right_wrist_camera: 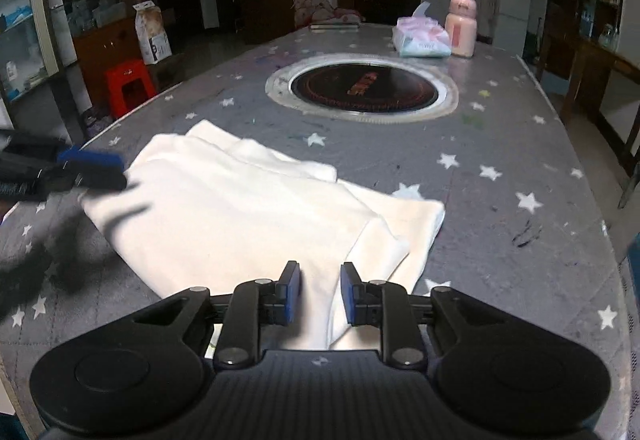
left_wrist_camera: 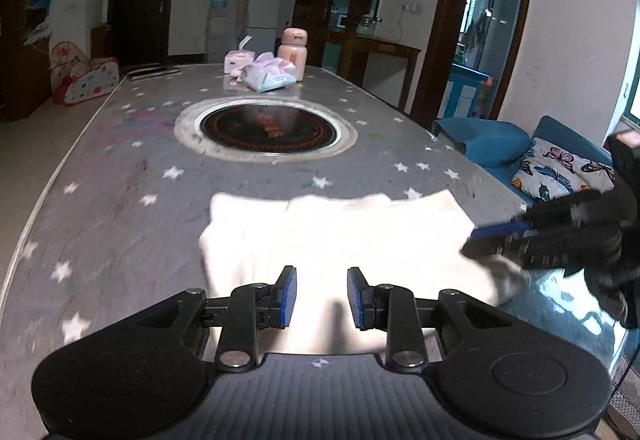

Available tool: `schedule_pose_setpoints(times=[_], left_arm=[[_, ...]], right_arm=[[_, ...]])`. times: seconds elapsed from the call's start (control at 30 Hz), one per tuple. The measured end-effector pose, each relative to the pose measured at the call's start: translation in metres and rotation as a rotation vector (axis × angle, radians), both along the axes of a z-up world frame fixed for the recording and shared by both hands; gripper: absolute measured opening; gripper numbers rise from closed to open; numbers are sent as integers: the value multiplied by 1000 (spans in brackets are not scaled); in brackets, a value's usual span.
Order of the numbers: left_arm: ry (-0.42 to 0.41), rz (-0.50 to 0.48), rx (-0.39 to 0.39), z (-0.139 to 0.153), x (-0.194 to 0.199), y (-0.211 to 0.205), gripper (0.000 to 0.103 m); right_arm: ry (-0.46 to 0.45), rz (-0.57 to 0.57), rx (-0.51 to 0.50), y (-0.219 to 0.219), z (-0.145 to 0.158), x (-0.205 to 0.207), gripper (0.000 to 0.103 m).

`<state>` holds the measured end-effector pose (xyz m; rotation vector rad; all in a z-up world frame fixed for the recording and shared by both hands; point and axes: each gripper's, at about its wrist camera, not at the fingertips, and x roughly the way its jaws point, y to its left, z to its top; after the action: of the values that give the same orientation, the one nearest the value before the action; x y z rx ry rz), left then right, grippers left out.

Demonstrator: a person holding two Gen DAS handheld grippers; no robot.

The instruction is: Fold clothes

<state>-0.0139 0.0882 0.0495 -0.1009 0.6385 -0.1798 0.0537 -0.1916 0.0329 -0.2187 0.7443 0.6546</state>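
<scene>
Left gripper [left_wrist_camera: 321, 296]: closest to the lens in the left view; pads parted with a clear gap, nothing between them, hovering over the near edge of the cloth.
Right gripper [right_wrist_camera: 320, 294]: pads likewise apart and empty, above the cloth's near corner, where a folded flap ends.
Cloth [right_wrist_camera: 248, 207]: white garment, lying flat on the table [right_wrist_camera: 500, 143], already doubled into layers; far edge stepped, one lower layer sticking out toward the right.
Stage: judged part-folded, with both tools released and over it, likely between folds.
Next grip: I would take the near edge with both tools well apart along it, catching every layer at once, so that the stack does not slide apart.
Fold: lift low, carry the edge away toward the hotplate [right_wrist_camera: 362, 87], lay it on the far edge, then let go.
Risk: the protruding layer may drag crooked; square it first.
Clear of: wipes [right_wrist_camera: 420, 37] and bottle [right_wrist_camera: 462, 27], far off at the table end.
</scene>
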Motion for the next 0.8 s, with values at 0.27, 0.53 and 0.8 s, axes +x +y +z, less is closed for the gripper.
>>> schedule_pose_setpoints(times=[0.27, 0.53, 0.8], left_arm=[[55, 32, -21, -18, -11, 12, 30], [46, 96, -34, -10, -16, 23, 42], [91, 165, -36, -11, -17, 30, 56]], right_arm=[[-16, 46, 11, 14, 3, -11, 21], [-36, 79, 33, 25, 12, -23, 33], [-39, 151, 12, 53, 8, -38, 45]])
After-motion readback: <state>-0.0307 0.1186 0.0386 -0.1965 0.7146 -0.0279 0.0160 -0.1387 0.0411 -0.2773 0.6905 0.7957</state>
